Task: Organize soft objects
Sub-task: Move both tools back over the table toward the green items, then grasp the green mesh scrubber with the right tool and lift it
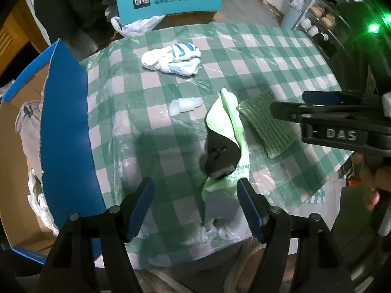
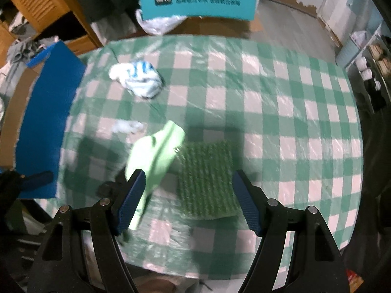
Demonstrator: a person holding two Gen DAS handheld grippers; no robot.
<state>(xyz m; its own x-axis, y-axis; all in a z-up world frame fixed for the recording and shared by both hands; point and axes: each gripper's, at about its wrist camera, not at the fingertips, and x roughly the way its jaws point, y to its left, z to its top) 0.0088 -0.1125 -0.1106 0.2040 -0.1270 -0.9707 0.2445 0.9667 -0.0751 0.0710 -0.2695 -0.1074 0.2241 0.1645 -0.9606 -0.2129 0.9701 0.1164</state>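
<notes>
The table (image 1: 256,56) fills most of both views; it wears a green and white checked cloth under a clear, wrinkled plastic sheet. Behind it, far from both grippers, stands a cardboard box with a teal flap (image 1: 168,0) that bears white printed characters, and a white plastic bag (image 1: 136,25) lies in front of the box. To the left of the left gripper (image 1: 195,207) a blue board (image 1: 66,127) stands up at the table edge, with an open cardboard box behind it. Far to the right a white shelf rack (image 1: 317,19) holds small items, too small to name.

The left gripper points down with its jaws wide and nothing between its pads. Just ahead of it, near its right finger, lies a light green soft piece (image 1: 229,112) with a black part on it; what it is I cannot tell. The right gripper (image 2: 189,202) is also spread wide and holds nothing. Ahead of it, between its fingers, a dark green ribbed knitted cloth (image 2: 205,178) lies flat on the table. The light green piece touches its left edge. Farther ahead and to the left lie a white and blue crumpled cloth (image 1: 172,58) and a small clear plastic piece (image 1: 185,106).
</notes>
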